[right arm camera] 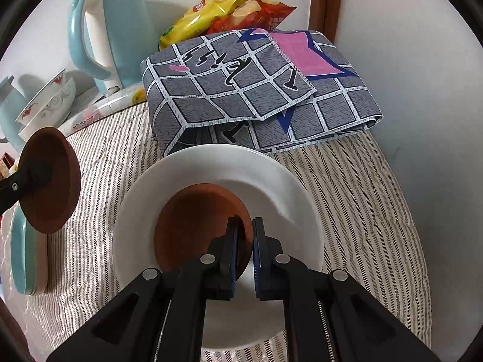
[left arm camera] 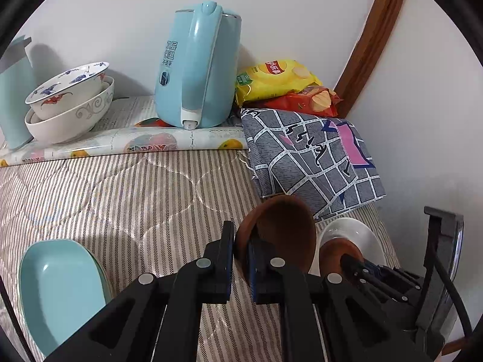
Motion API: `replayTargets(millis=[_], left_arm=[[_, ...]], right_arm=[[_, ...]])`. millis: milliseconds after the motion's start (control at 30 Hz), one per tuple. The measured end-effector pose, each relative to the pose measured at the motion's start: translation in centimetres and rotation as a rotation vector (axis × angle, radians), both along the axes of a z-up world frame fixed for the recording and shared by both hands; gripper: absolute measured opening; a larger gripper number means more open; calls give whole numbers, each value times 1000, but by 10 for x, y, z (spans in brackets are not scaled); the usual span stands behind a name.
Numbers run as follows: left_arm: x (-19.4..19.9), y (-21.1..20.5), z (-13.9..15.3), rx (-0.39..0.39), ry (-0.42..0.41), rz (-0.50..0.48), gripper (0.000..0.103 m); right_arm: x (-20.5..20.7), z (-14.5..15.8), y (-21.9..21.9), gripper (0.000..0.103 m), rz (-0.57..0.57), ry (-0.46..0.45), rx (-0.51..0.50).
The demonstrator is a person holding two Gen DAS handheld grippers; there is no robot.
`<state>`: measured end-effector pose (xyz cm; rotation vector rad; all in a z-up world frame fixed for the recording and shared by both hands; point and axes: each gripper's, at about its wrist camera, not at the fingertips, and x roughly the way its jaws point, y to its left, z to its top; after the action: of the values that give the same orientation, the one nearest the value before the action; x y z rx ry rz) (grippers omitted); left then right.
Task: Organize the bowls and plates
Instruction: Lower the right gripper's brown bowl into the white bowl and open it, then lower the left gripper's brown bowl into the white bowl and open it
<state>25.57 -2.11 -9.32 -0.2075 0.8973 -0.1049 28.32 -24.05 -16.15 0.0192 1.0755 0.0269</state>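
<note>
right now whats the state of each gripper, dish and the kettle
left gripper: shut on a brown bowl, held tilted off the bed
right gripper: shut on the rim of a second brown bowl, over the white plate
white plate: flat on the striped cover
teal plates: stacked on the cover
patterned bowls: nested, upright
kettle: upright, lid shut

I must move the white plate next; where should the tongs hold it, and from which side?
Grip the white plate by its thin raised rim, coming from the near side, low. Its centre holds a brown bowl, and folded cloth crowds the far edge.
</note>
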Motion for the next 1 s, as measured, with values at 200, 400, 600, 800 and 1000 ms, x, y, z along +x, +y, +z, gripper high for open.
replayTargets(millis=[200,400,600,800,1000], left_arm=[[-3,-1,-1,-4,6,-9,9],[-9,-4,2,-1,2,-23,9],[-13,-8,8,8,-5,-26,9],[-20,-16,14,10,-13,-34,9],[-26,-26,17,4,-8,-40,9]], right_arm=[[0,0,6,27,16,-5,-31],[0,-1,9,37,27,-4,-28],[-7,11,0,56,6,-34,32],[-20,27,-14,56,-10,-62,101],[-39,48,-31,56,-26,-116,125]])
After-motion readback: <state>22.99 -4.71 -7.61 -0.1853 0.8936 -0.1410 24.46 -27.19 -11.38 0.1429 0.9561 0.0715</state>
